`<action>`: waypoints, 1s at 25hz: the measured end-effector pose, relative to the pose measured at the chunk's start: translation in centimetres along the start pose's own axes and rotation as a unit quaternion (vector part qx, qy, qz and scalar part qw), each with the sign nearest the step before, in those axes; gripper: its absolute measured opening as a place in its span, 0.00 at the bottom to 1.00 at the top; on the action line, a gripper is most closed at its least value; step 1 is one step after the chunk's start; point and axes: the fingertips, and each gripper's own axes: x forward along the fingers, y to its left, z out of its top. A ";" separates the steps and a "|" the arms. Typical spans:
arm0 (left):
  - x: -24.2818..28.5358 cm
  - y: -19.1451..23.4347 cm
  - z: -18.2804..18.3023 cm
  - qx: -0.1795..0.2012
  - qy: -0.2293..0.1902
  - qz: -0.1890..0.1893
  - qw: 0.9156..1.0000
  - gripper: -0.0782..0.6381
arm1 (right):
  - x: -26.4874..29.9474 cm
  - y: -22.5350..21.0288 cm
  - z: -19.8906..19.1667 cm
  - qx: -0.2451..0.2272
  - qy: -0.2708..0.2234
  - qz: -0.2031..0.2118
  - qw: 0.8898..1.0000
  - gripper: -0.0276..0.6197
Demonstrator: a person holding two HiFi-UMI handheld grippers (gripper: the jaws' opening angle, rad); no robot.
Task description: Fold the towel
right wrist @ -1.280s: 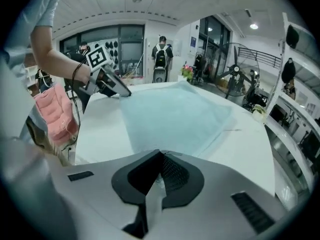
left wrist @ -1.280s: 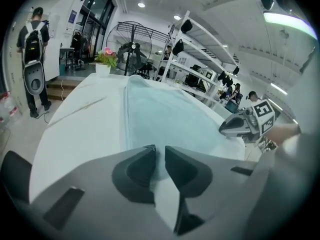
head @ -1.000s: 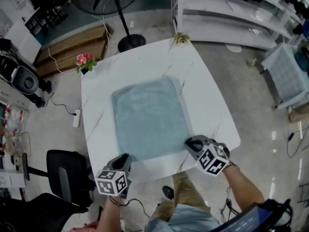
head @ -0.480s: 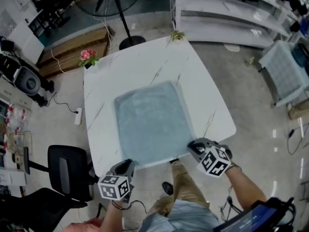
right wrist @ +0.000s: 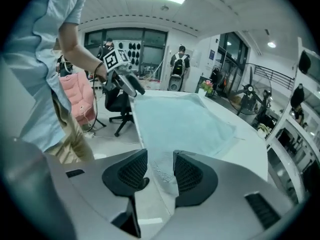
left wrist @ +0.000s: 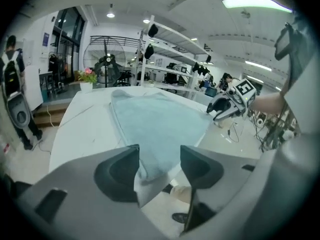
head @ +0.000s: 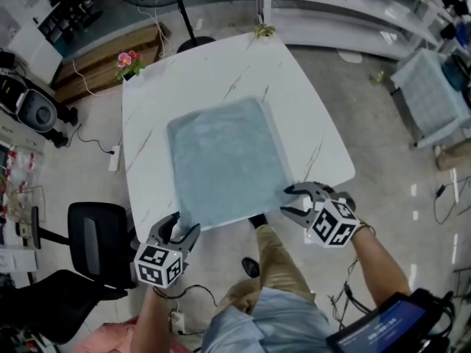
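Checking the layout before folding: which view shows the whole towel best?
The head view: the towel lies flat on the white table, all four edges visible. The left gripper view and right gripper view each show it foreshortened from one near corner.

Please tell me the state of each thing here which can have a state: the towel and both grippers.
towel: lies flat and spread out on the table.
left gripper: open; its jaws have just been opening; a near corner of the towel shows in the gap, not pinched.
right gripper: open; its jaws have just been opening; the other near corner shows in the gap, not pinched.
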 end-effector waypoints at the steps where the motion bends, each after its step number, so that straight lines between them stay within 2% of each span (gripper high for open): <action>1: 0.1 -0.2 -0.3 0.025 0.007 -0.005 1.000 0.48 | -0.1 0.3 -0.2 -0.016 0.002 0.007 1.000 0.32; 3: 0.4 -0.4 -0.8 0.074 0.022 -0.009 0.997 0.50 | 0.1 0.8 -0.3 -0.041 0.005 0.020 0.999 0.33; 5: 0.5 0.1 -1.1 0.108 0.028 -0.005 0.994 0.50 | 0.4 0.8 -0.2 -0.050 0.003 0.031 0.998 0.33; 9: 1.1 1.3 -2.0 0.133 0.044 -0.003 0.990 0.46 | 1.1 0.4 -0.6 -0.064 0.006 0.047 0.997 0.33; 14: 1.6 1.9 -2.5 0.126 0.049 -0.022 0.991 0.38 | 1.9 0.1 -1.5 -0.086 0.018 0.064 0.994 0.31; 16: 1.5 2.1 -2.4 0.122 0.051 -0.027 0.991 0.36 | 2.0 -0.2 -1.8 -0.093 0.019 0.065 0.993 0.26; 22: 1.8 2.1 -2.4 0.118 0.038 -0.030 0.992 0.36 | 2.1 -0.1 -2.5 -0.086 0.021 0.088 0.992 0.26; 23: 1.7 2.1 -2.3 0.113 0.036 -0.033 0.992 0.35 | 2.1 -0.1 -2.5 -0.083 0.021 0.091 0.992 0.24; 25: 1.7 2.0 -2.1 0.095 0.039 -0.043 0.994 0.22 | 2.0 -0.1 -2.4 -0.083 0.021 0.087 0.993 0.11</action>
